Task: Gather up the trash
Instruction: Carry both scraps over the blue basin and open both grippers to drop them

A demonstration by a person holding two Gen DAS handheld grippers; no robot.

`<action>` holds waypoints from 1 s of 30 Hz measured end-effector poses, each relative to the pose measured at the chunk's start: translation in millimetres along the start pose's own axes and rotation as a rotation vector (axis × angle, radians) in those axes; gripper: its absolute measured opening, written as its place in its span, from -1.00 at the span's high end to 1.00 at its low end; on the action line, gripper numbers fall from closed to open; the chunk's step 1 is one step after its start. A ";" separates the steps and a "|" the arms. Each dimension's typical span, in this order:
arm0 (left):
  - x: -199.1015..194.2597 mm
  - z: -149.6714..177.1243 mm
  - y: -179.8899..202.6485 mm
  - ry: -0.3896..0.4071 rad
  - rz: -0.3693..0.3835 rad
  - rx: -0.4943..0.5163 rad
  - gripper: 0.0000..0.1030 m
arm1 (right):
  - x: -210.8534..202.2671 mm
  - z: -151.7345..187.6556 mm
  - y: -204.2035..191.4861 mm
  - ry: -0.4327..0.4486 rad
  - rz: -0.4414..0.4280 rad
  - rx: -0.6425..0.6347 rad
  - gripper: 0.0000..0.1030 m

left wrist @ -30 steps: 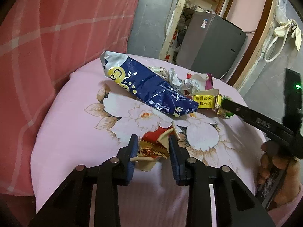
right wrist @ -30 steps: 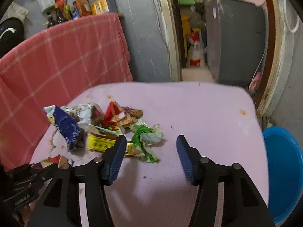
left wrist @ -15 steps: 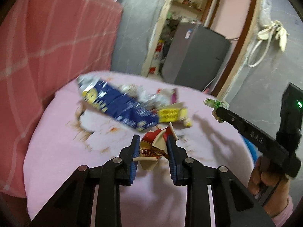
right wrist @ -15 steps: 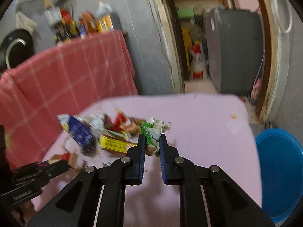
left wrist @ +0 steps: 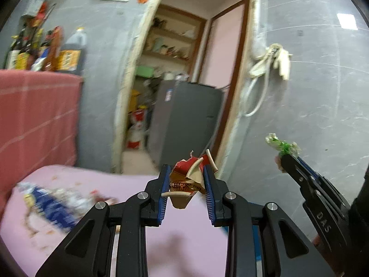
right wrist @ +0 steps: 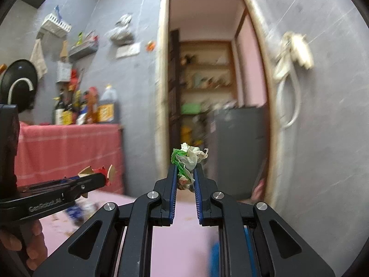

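My left gripper [left wrist: 186, 173] is shut on a crushed red and tan paper cup [left wrist: 188, 182], held in the air above the pink table [left wrist: 175, 242]. My right gripper [right wrist: 185, 173] is shut on a crumpled green and white wrapper [right wrist: 188, 159], also lifted clear of the table. In the left wrist view the right gripper [left wrist: 286, 155] shows at the right with the wrapper [left wrist: 280, 144] at its tip. In the right wrist view the left gripper [right wrist: 101, 177] shows at the left with cup scraps [right wrist: 99, 172] sticking out. A blue packet [left wrist: 48, 205] and other litter lie blurred at the table's left.
A red checked cloth [left wrist: 34, 120] covers a counter at the left, with bottles [left wrist: 53, 53] on top. Straight ahead is a doorway with a grey fridge [left wrist: 184, 120] and shelves. A blurred blue shape [right wrist: 215, 256] shows low at the table's right edge. A hand [right wrist: 27, 242] grips the left tool.
The right gripper shut on the green and white wrapper and lifted it off the table. Both grippers rose and tilted up to face the doorway, the left still holding the cup.
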State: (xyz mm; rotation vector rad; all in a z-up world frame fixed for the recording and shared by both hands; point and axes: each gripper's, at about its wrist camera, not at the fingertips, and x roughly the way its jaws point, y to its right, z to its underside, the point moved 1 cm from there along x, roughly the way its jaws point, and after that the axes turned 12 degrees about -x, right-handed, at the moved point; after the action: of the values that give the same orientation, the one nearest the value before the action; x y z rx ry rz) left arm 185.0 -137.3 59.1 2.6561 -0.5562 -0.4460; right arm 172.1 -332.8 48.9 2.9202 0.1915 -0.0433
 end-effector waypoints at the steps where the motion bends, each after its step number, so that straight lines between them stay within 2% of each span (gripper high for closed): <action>1: 5.1 1.9 6.0 0.004 0.013 0.006 0.52 | -2.7 1.8 9.5 0.002 0.038 -0.012 0.76; 8: 69.8 19.8 58.2 -0.047 0.098 0.023 0.52 | -3.4 30.2 57.0 -0.042 0.182 -0.011 0.76; 13: 111.1 37.1 76.4 -0.135 0.105 0.029 0.52 | 5.0 63.4 88.3 -0.144 0.233 0.040 0.75; 22: 192.1 75.8 87.9 -0.444 0.064 -0.015 0.49 | 23.2 115.3 121.0 -0.333 0.200 0.196 0.70; 26: 211.3 87.4 83.1 -0.518 0.042 -0.037 0.38 | 27.1 127.3 130.8 -0.381 0.179 0.243 0.64; 28: 214.1 90.9 83.2 -0.529 0.036 -0.040 0.27 | 27.5 129.8 133.9 -0.395 0.169 0.259 0.48; 30: 216.0 92.0 81.6 -0.546 0.032 -0.040 0.16 | 27.0 129.5 135.3 -0.397 0.166 0.266 0.43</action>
State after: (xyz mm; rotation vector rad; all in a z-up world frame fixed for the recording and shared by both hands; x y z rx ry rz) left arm 312.5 -329.0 -34.5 2.4702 -0.7309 -1.1728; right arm 214.9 -488.2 -50.2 3.0943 -0.1315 -0.6621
